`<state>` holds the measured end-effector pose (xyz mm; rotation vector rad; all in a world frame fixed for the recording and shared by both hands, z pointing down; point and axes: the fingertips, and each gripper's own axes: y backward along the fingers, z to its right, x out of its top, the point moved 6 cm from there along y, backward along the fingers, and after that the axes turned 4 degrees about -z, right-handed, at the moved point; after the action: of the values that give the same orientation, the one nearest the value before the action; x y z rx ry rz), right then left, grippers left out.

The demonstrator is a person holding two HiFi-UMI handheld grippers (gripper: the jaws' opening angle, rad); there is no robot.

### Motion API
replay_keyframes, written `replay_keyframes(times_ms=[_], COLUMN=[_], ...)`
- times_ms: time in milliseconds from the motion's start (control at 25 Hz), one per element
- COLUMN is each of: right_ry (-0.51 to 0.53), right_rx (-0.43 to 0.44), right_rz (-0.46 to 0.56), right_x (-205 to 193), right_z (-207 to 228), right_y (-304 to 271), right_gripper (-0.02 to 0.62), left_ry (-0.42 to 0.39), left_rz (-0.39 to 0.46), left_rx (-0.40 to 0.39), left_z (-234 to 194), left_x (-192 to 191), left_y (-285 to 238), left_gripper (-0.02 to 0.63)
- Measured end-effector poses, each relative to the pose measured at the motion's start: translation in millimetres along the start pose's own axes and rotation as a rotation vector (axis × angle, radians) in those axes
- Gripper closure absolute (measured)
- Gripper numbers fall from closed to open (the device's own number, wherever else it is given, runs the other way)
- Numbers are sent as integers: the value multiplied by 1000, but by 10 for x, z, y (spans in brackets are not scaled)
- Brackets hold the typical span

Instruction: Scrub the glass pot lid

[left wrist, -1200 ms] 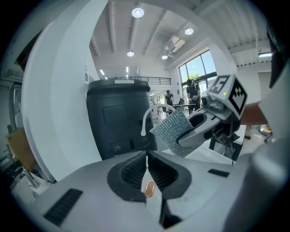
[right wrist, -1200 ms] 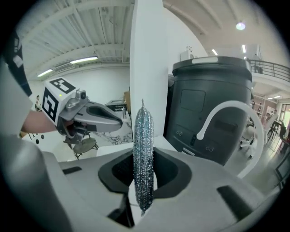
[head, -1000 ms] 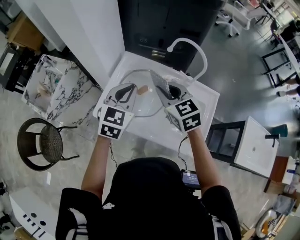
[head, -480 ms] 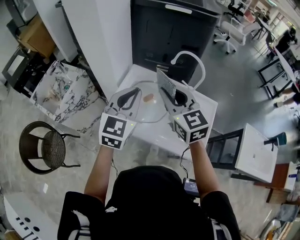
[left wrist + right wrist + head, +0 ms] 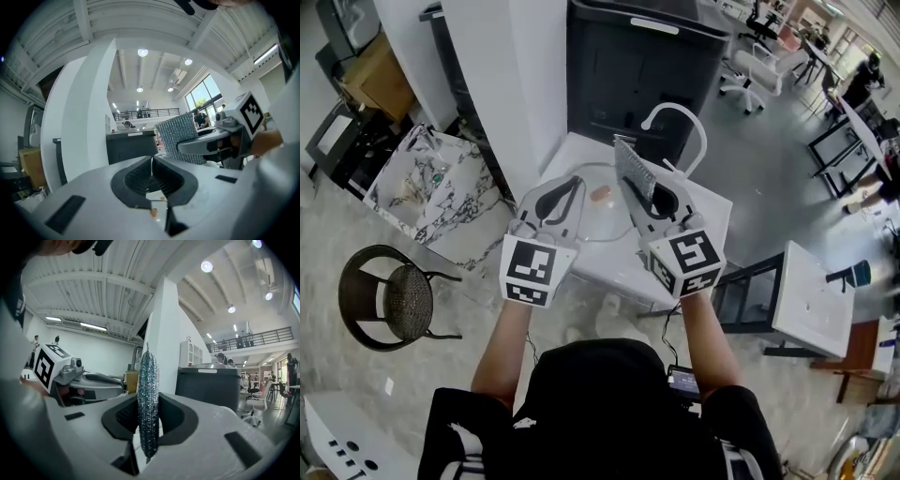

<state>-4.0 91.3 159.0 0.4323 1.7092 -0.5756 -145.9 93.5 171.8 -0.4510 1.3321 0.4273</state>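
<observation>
Since the glass pot lid (image 5: 595, 223) is round, it has no long axis of its own. What matters is its facing: in the head view the dome and its small brownish knob (image 5: 600, 195) look turned upward, with the disc roughly level above the white surface (image 5: 605, 267) by the faucet (image 5: 677, 120). How much it tilts cannot be told.

The left tongs (image 5: 566, 186) are closed at the lid's left edge. The left gripper view shows the pads meeting on a thin line, judged to be the rim. The lid therefore reaches from those tongs to the right, toward the other hand.

The right tongs (image 5: 648, 193) are clamped on a silvery mesh scouring pad (image 5: 632, 171). The pad stands upright out of them, its long axis running away from the tips. The right gripper view shows it edge-on, while its broad face is turned left toward the lid. It stands just beside the lid's right rim, close to the knob, though contact cannot be confirmed.

The right hand is plainly the working one. The coming stroke probably means tipping that broad face leftward and down onto the glass, while the left tongs keep the rim steady.
</observation>
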Motion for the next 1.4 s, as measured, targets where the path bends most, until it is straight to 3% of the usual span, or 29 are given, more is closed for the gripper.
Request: replay_keyframes(times_ms=[400, 720, 1400], right_ry=[-15, -30, -19], right_rx=[-36, -46, 29], right_rz=[34, 51, 81], right_x=[49, 71, 100], right_z=[-103, 88, 479], right_y=[115, 257, 502], right_gripper=[525, 526, 526], left_ry=[13, 10, -20], left_rz=[43, 55, 26], left_rx=[2, 1, 47], left_z=[71, 207, 660], left_x=[125, 256, 448], left_y=[211, 48, -198], left_gripper=[594, 594, 594])
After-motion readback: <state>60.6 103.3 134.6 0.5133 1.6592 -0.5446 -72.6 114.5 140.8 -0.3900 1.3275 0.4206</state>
